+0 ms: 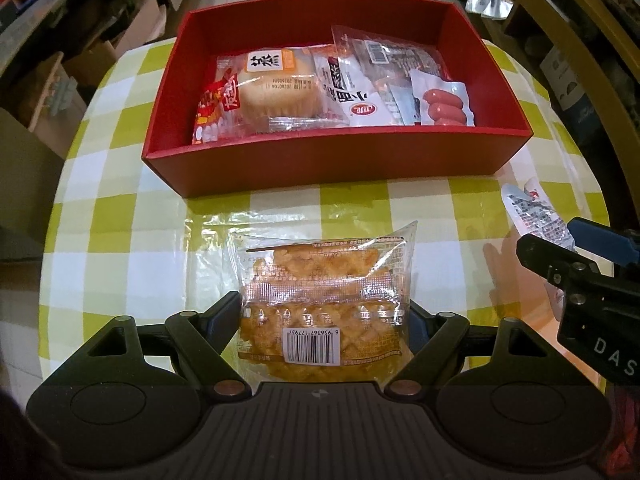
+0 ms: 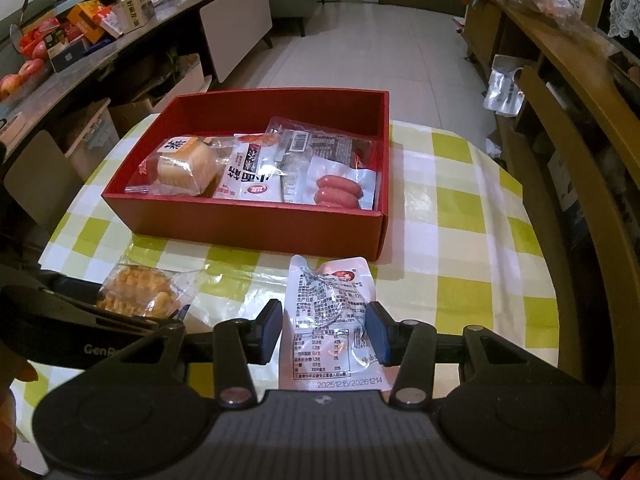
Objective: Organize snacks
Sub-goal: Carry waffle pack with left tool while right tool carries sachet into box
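Observation:
A clear packet of golden waffle biscuits [image 1: 324, 280] sits between the pads of my left gripper [image 1: 324, 312], which is shut on its two sides just above the checked tablecloth. The same packet shows at the lower left of the right wrist view [image 2: 136, 292]. My right gripper [image 2: 324, 332] is shut on a white foil pouch [image 2: 328, 320] printed with small text, also visible at the right edge of the left wrist view [image 1: 532, 208]. Beyond both stands an open red box [image 1: 340, 152] holding a wrapped bun [image 1: 276, 92], a white noodle pack [image 1: 356, 92] and a sausage packet [image 1: 444, 108].
The round table wears a green-and-white checked cloth [image 1: 120, 220]. A wooden chair [image 2: 560, 160] stands close on the right. A counter with boxes and apples [image 2: 60, 40] runs along the left. Tiled floor lies behind the box.

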A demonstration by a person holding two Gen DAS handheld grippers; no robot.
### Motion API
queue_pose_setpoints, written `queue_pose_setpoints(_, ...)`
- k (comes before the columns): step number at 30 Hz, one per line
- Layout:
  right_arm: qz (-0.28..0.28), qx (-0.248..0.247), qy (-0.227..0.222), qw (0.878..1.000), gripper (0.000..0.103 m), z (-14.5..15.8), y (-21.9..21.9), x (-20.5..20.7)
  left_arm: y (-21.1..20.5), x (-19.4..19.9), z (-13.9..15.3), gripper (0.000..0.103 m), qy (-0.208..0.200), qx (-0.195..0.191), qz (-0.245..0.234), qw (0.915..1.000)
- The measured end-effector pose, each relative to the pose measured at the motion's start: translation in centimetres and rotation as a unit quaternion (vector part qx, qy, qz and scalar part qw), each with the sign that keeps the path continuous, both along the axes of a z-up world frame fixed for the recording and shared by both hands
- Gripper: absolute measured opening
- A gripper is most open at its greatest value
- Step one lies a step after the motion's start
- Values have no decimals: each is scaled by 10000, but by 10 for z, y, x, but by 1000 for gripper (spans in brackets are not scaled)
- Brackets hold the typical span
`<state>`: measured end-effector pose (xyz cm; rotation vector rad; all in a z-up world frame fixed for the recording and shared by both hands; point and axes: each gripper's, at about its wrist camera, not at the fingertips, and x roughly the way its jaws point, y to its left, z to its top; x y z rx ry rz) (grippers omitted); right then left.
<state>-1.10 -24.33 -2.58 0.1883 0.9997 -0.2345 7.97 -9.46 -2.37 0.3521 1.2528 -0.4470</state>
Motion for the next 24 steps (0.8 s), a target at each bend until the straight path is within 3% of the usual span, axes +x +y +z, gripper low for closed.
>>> queue_pose_setpoints(14, -95, 6, -550, 9984, 52, 30, -3, 27, -4, 23, 32, 85, -361, -287, 239, 9986)
queue_pose_setpoints(24, -153, 70, -732, 9972, 52, 32, -14, 73, -17, 63, 38, 85, -458, -365, 531, 9969)
